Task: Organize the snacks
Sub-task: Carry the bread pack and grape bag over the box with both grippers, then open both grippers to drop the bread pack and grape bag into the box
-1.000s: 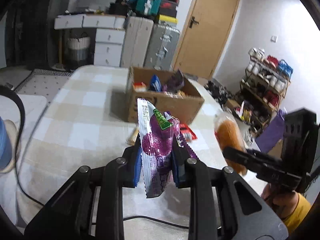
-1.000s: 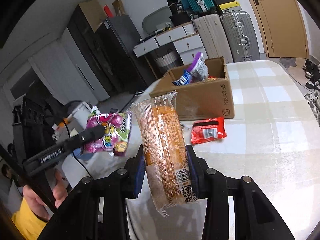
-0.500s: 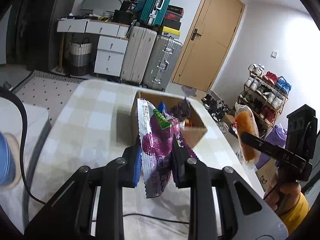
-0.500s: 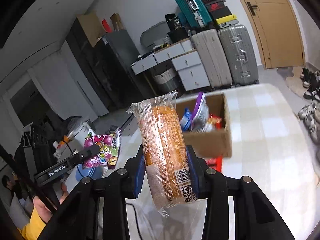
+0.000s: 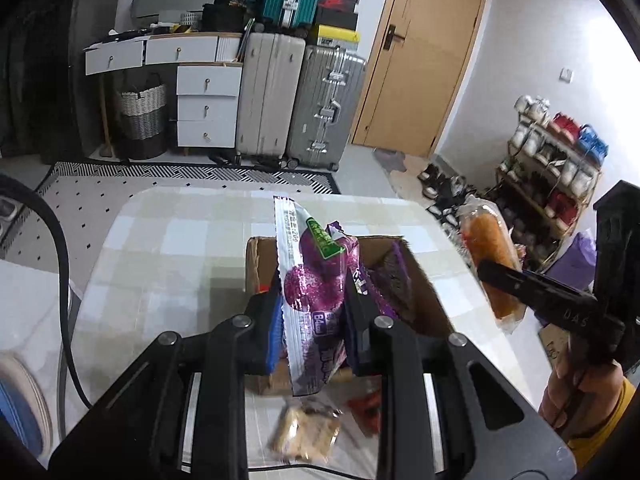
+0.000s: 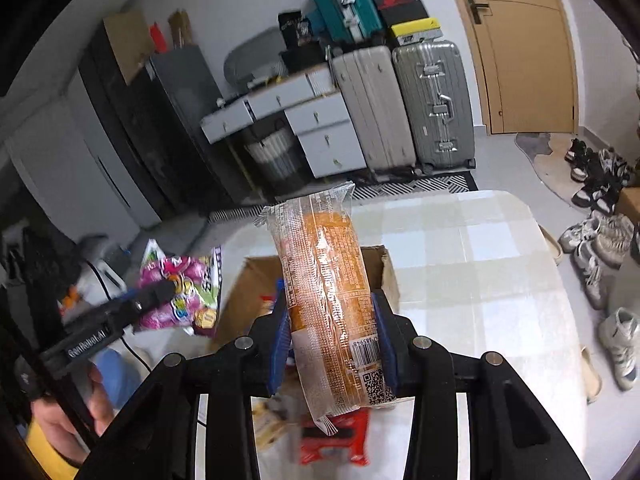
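From the left wrist view, the left gripper (image 5: 312, 316) had its fingers clamped on a purple snack packet (image 5: 314, 304), held upright above the open cardboard box (image 5: 424, 300) on the checked table (image 5: 168, 264), with a pale wrapped snack (image 5: 306, 432) and a red packet (image 5: 366, 412) lying on the table just in front of the box. From the right wrist view, the right gripper (image 6: 332, 332) had its fingers pressed against both sides of an orange bread roll in clear wrap (image 6: 328, 296), held upright over the same box (image 6: 248, 288), while the left gripper with its purple packet (image 6: 180, 292) hung off to the left beside the box.
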The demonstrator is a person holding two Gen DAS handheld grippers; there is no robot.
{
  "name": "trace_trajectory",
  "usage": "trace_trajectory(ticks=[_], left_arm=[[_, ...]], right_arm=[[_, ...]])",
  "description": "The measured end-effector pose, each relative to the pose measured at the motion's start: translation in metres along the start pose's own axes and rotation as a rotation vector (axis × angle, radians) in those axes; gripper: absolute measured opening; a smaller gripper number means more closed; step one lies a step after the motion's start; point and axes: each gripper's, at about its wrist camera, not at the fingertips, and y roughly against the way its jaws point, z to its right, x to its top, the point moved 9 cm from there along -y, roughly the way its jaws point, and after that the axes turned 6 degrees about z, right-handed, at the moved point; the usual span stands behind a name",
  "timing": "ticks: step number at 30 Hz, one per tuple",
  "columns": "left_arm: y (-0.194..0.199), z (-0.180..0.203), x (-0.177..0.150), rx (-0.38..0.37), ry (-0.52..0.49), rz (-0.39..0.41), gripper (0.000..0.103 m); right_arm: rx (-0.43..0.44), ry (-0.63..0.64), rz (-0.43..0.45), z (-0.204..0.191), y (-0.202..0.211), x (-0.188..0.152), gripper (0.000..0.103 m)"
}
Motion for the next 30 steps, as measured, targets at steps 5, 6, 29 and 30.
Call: trace_trajectory(ticks=[5,6,29,30], left_arm=[[-0.057,0.009,0.004,0.029,-0.025,-0.034,0.021],[-0.071,0.011,0.005,0.033,-0.032,-0.038,0.021],[-0.16,0.022,-0.035,0.063,-0.166,-0.132,0.022],[-0.156,0.021,-0.039,0.062,-0.17,-0.135,0.022]], right_arm=[[0.0,-0.006,-0.06,0.005,-0.04,-0.004,0.038],[0.005,-0.004,-0.073,0.004,-0.047,-0.006,0.038],[-0.01,-0.022,-0.204,-0.005,-0.106,-0.044,0.038],[-0.019,-0.006,-0.204,-0.005,-0.106,-0.044,0.038]])
